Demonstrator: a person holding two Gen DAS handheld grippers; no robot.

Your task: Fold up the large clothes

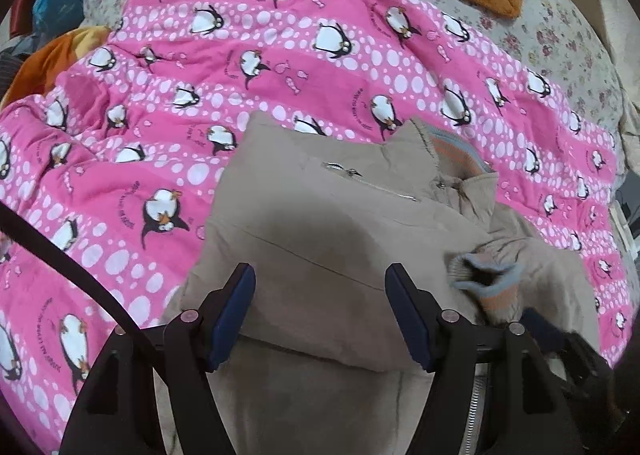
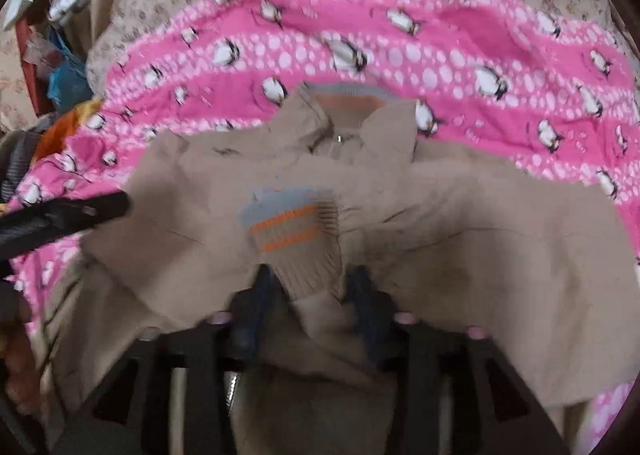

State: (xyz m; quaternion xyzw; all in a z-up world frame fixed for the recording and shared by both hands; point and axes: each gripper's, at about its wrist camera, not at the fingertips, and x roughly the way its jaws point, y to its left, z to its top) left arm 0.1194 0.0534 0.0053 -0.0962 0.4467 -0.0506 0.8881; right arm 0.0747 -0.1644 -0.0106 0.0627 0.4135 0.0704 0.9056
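Beige jacket (image 1: 320, 215) lies on a pink penguin blanket (image 1: 280, 55), partly folded.
Left gripper (image 1: 320, 311) hovers over the jacket, jaws apart and empty. Right gripper (image 2: 312, 303) has jaws apart around the striped cuff (image 2: 296, 239); whether its pads press is unclear. Blanket lettering is unreadable. Open blanket from 9 to 3 o'clock.

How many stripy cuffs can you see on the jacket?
1: the stripy cuff lies across the jacket chest, between the right gripper's fingers. Another may be hidden.
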